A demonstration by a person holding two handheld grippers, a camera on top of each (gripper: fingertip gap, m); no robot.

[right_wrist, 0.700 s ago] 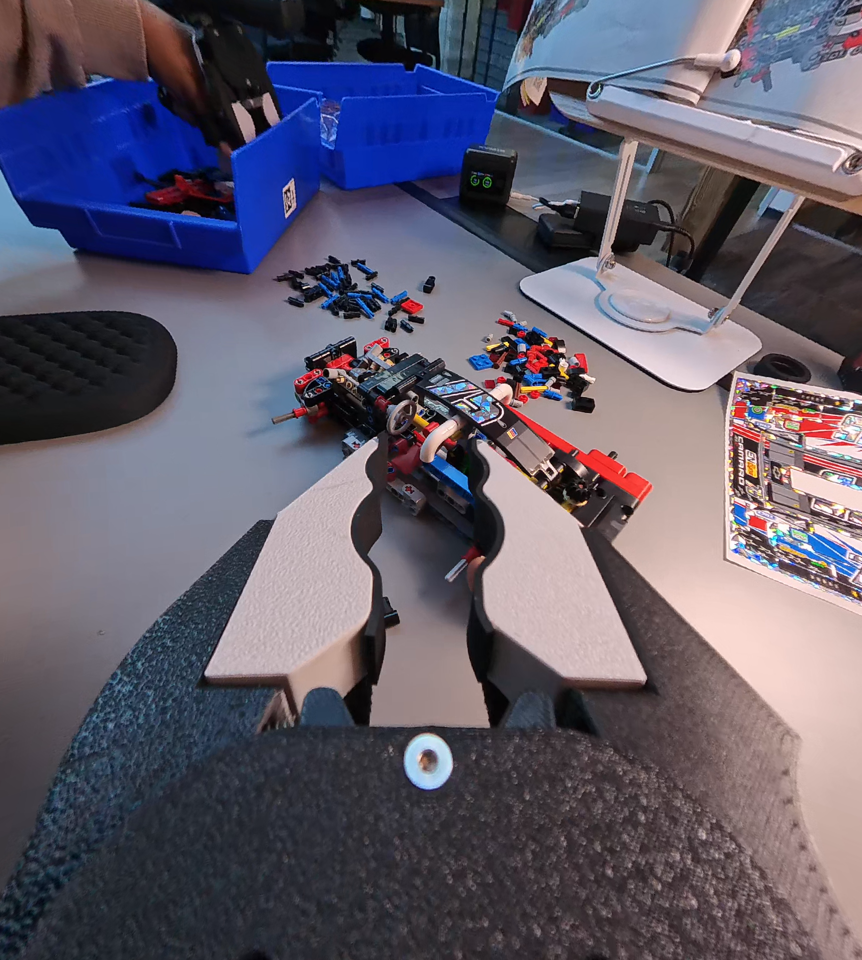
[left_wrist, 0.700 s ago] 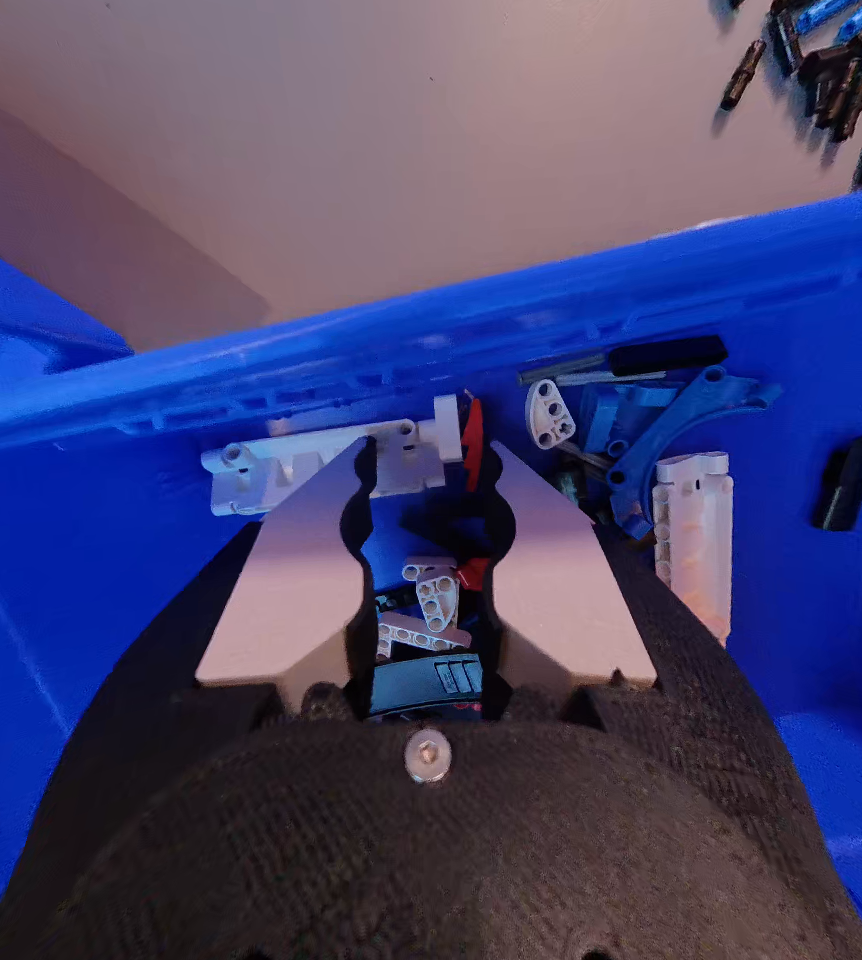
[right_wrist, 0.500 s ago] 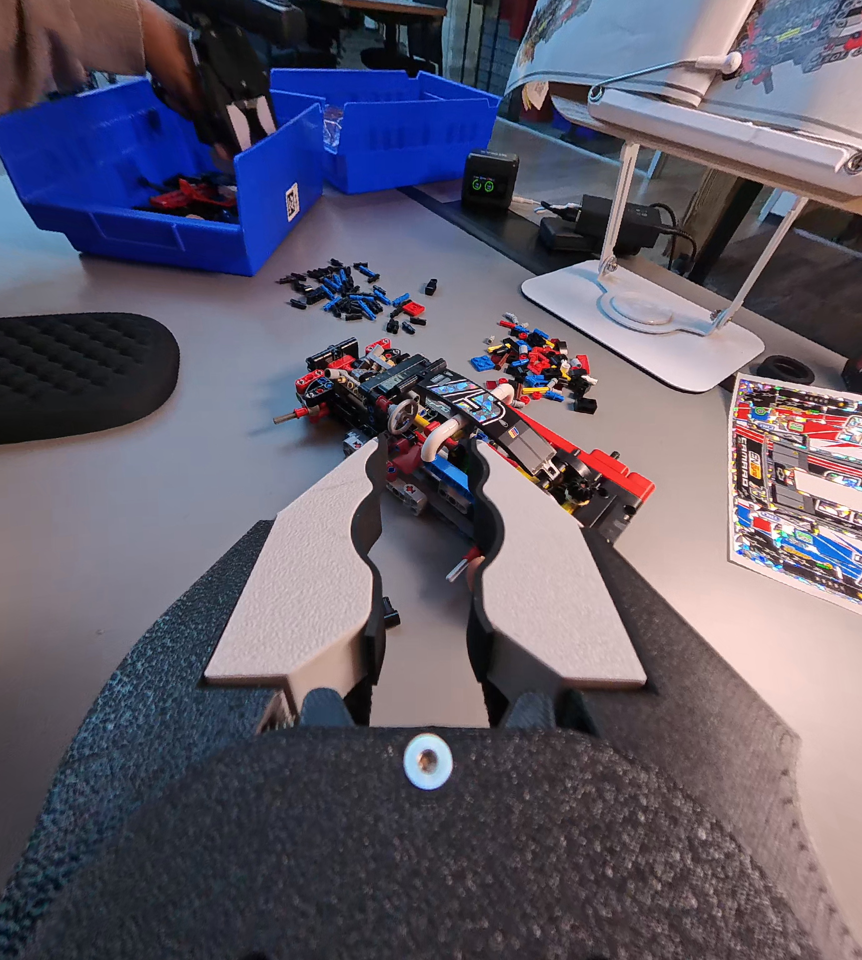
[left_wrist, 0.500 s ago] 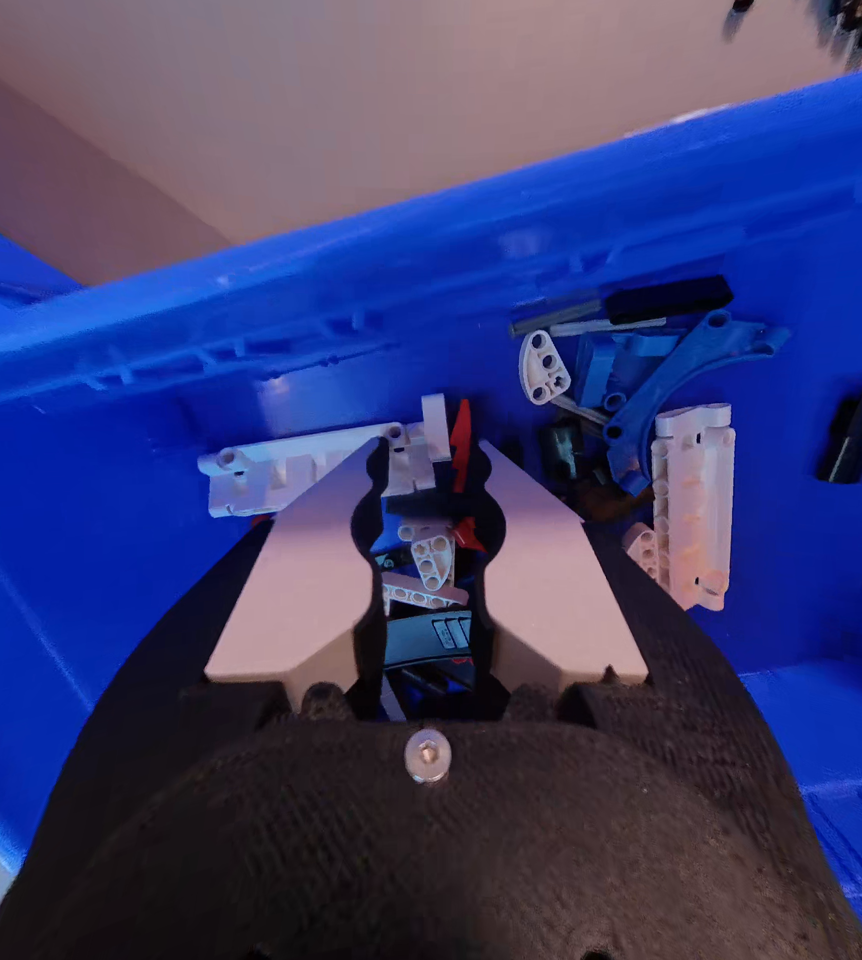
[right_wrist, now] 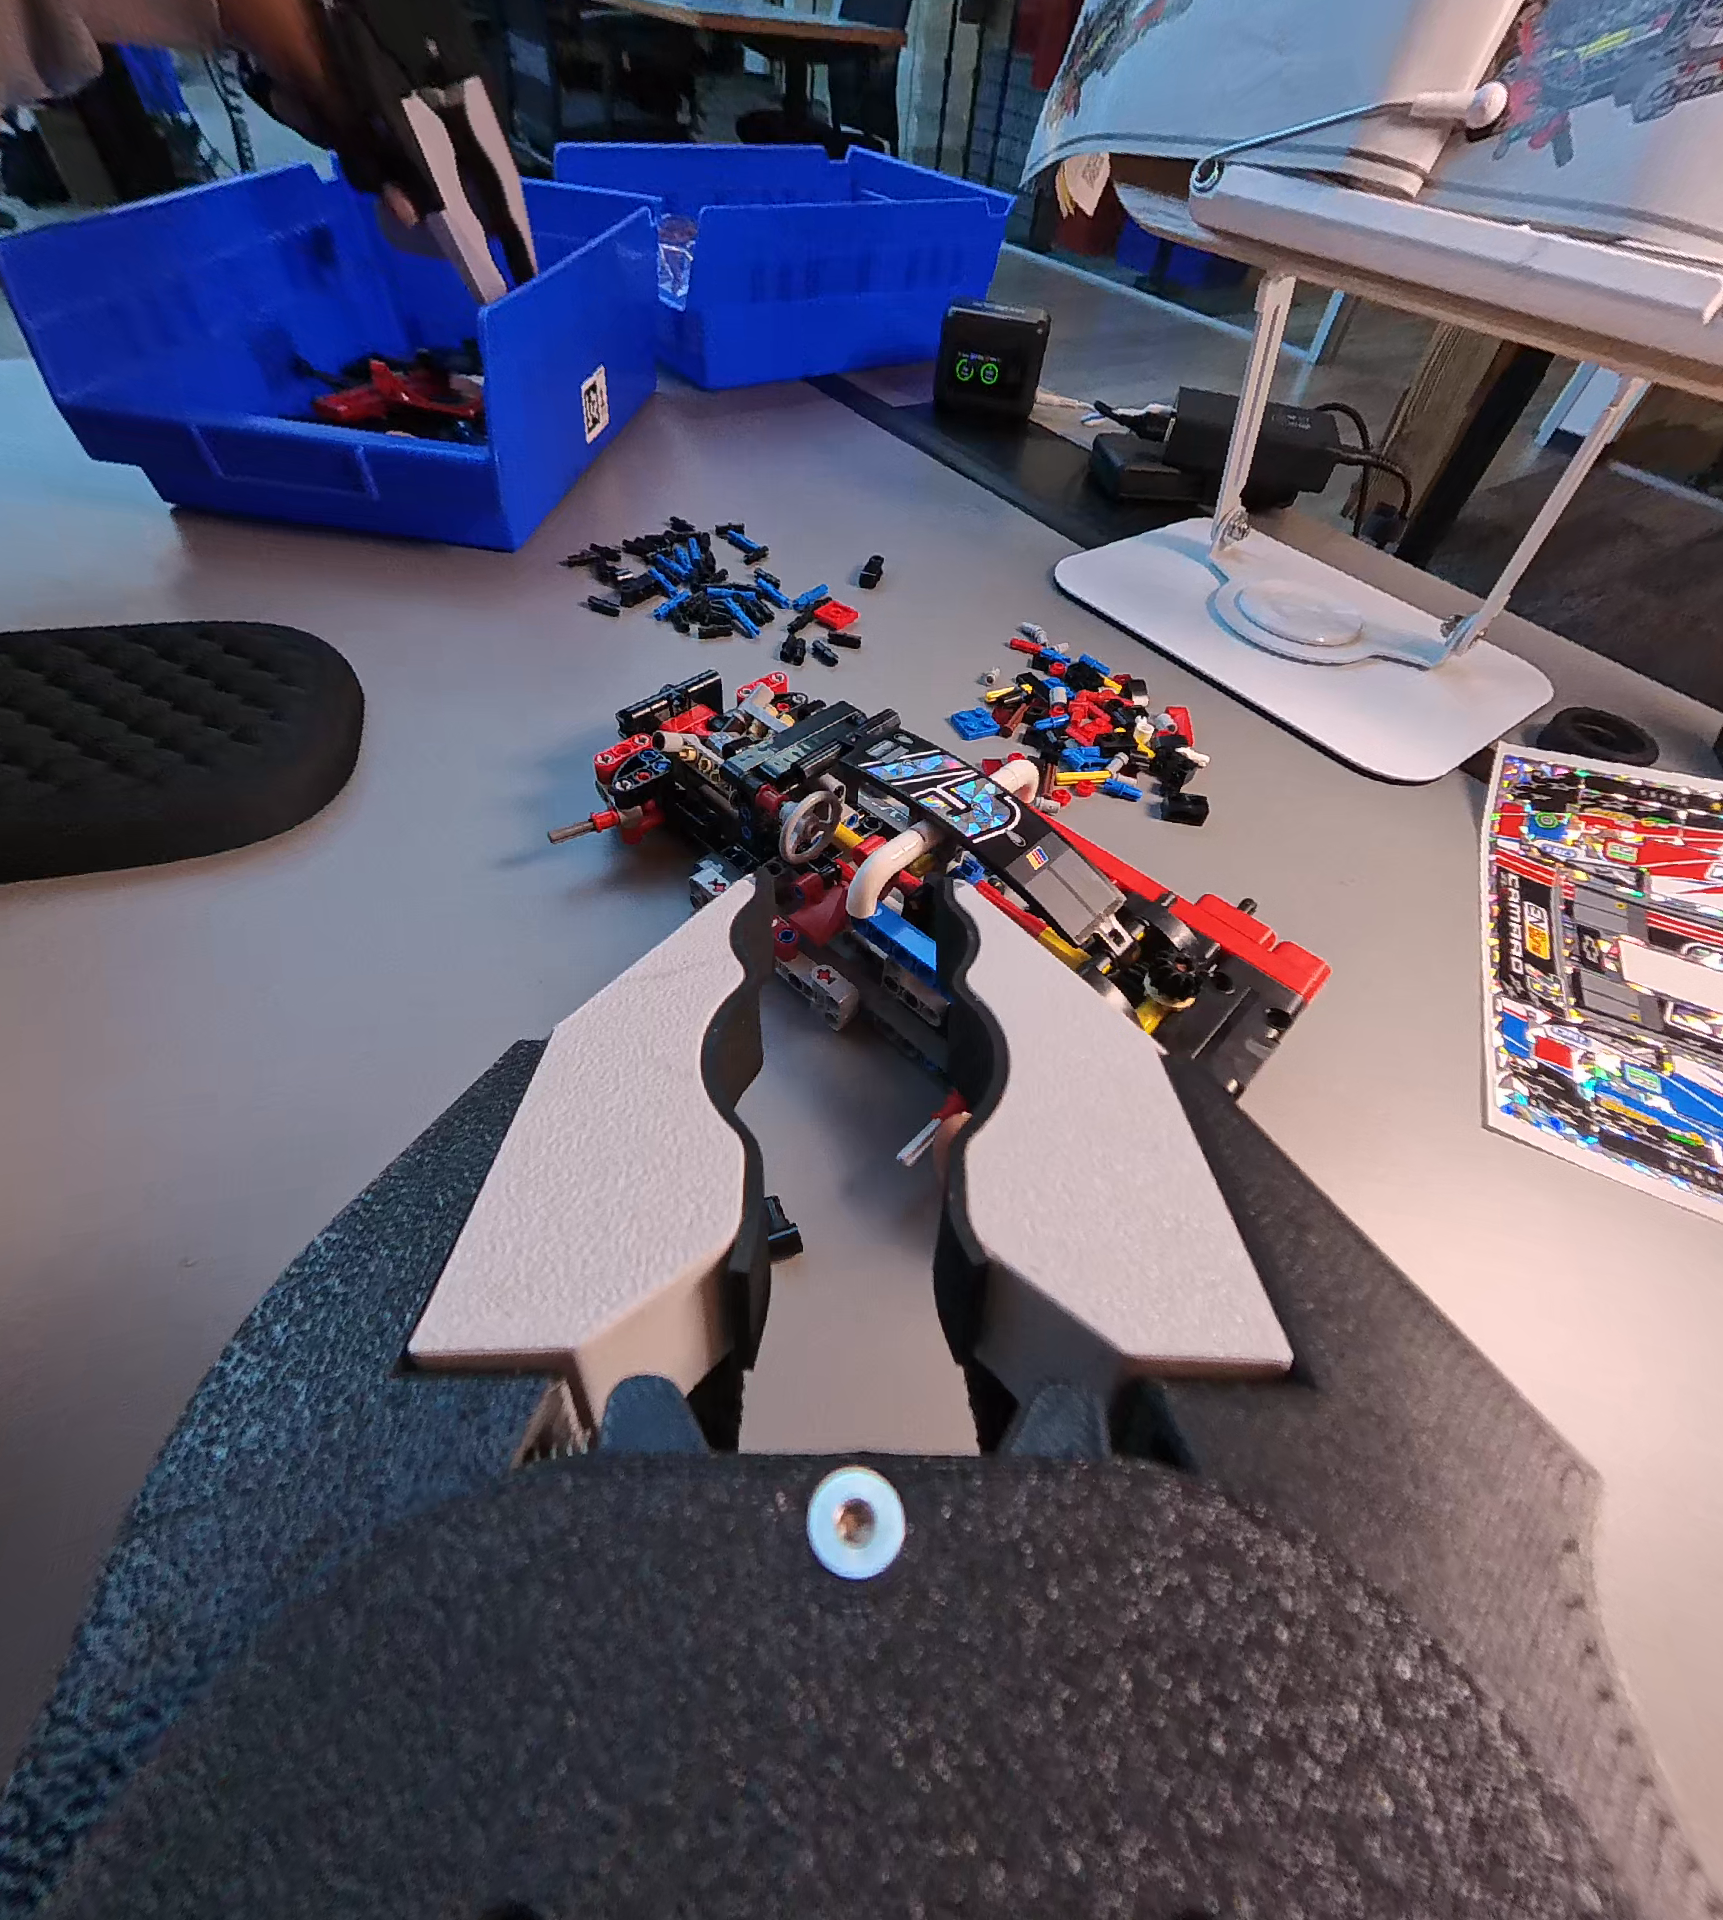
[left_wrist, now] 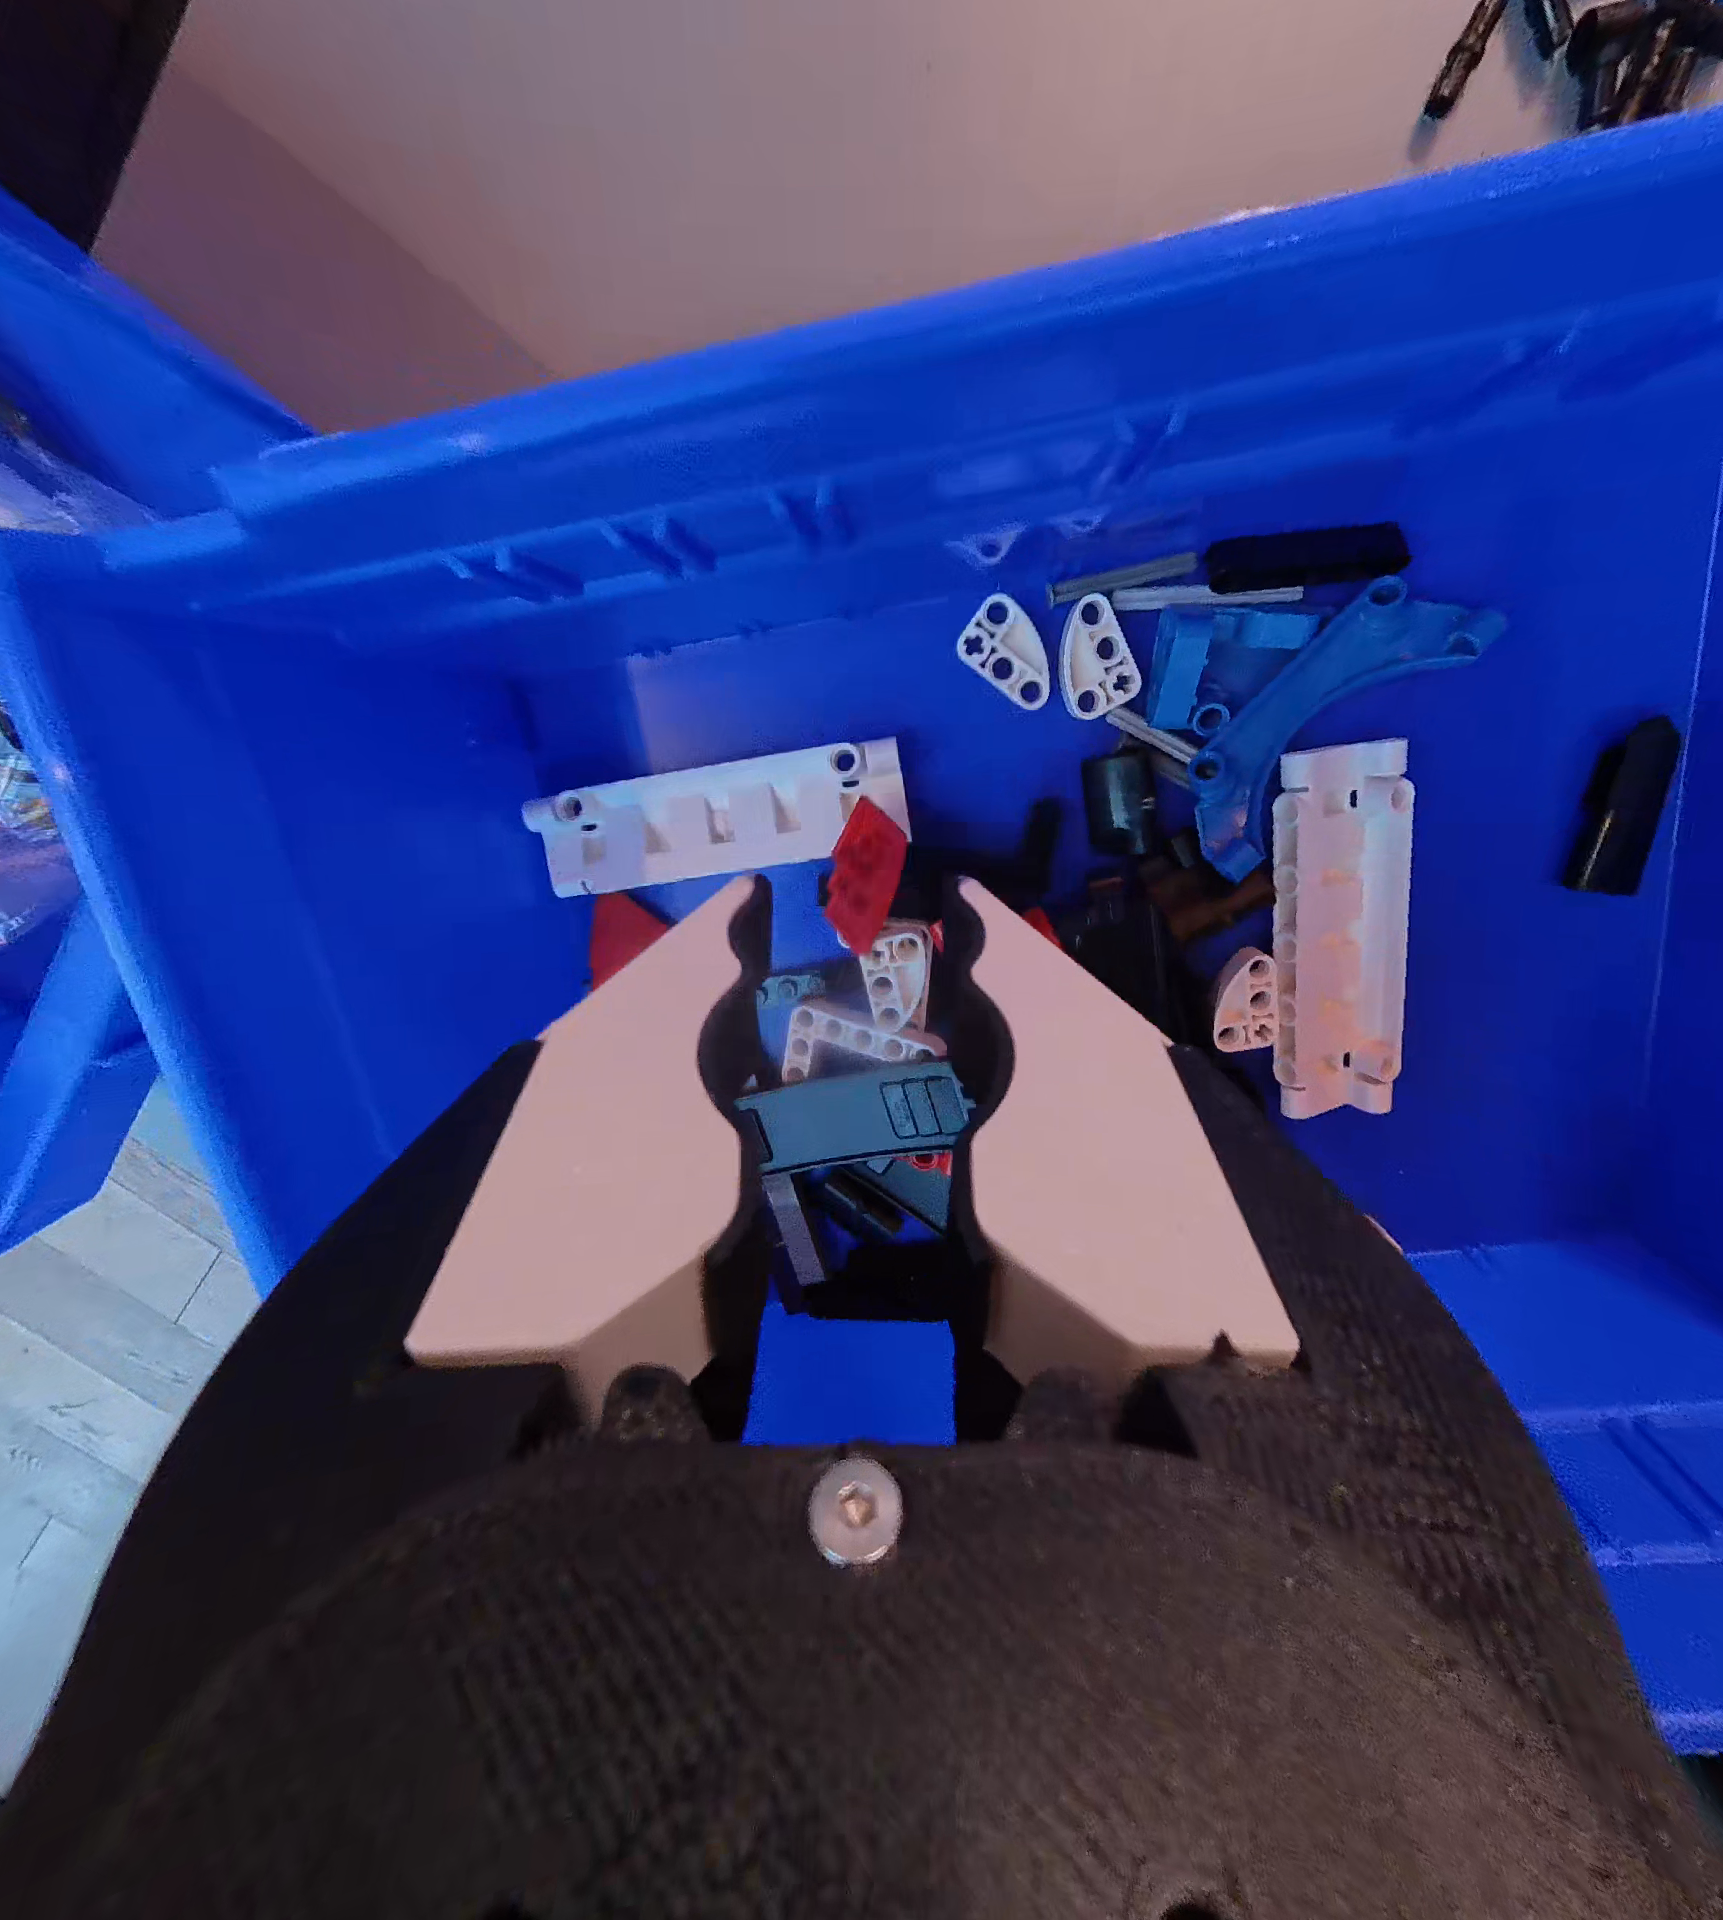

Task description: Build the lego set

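Hovering inside a deep blue plastic parts bin (left_wrist: 940, 447), the left claw (left_wrist: 852, 894) has its fingers apart above loose white, red and grey pieces, gripping nothing. To the right, the right claw (right_wrist: 846, 899), also apart and empty, hangs over the grey bench (right_wrist: 317, 1039) just before the half-built red-and-black lego car chassis (right_wrist: 940, 831). Unsorted small-piece piles (right_wrist: 1085, 717) beside it suggest much building remains.

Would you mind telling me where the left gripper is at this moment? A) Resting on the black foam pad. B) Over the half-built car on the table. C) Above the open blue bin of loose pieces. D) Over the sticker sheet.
C: the left gripper hangs above the blue bin, jaws apart over the loose pieces inside, and the right wrist view also shows it over that bin, far from the car.
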